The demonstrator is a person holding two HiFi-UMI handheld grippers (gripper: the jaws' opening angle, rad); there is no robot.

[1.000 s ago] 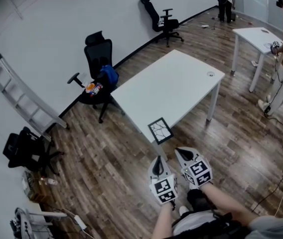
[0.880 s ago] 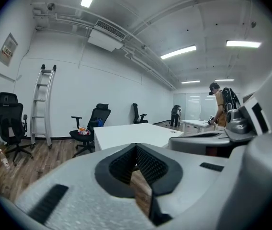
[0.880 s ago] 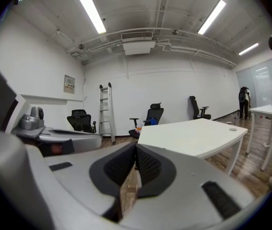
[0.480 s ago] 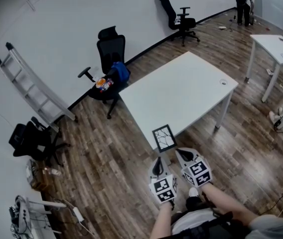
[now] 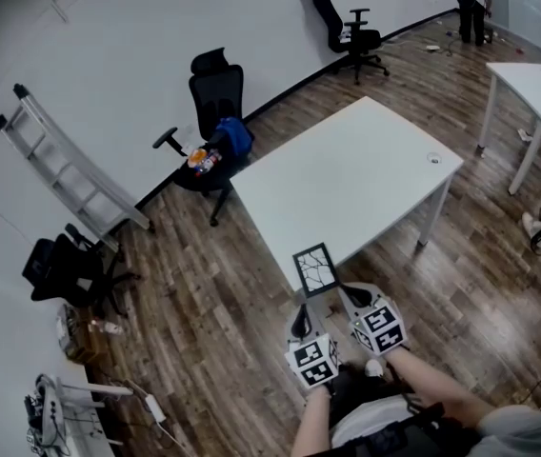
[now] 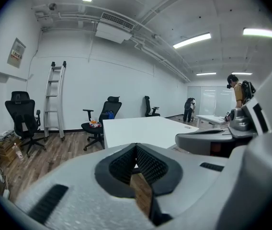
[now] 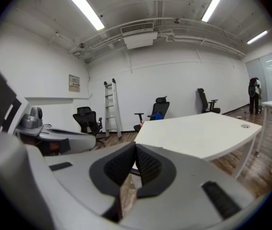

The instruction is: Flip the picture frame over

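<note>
A small dark picture frame (image 5: pixel 314 269) with a pale cracked-line picture lies face up at the near corner of the white table (image 5: pixel 347 174). Both grippers hang side by side just short of that corner, above the floor. My left gripper (image 5: pixel 300 322) has its jaws shut with nothing between them (image 6: pixel 136 150). My right gripper (image 5: pixel 350 297) is also shut and empty (image 7: pixel 135 158), its tip close to the frame's near edge. The frame is hidden behind the jaws in both gripper views.
A black office chair (image 5: pixel 211 112) with a blue bag stands by the table's far-left side, a ladder (image 5: pixel 70 174) leans on the wall, another chair (image 5: pixel 345 27) stands farther back. A second white table (image 5: pixel 532 89) is at right. Wooden floor surrounds the table.
Both grippers have come closer to the table's near corner, and the picture frame now lies right in front of their tips. The jaws stay shut.
</note>
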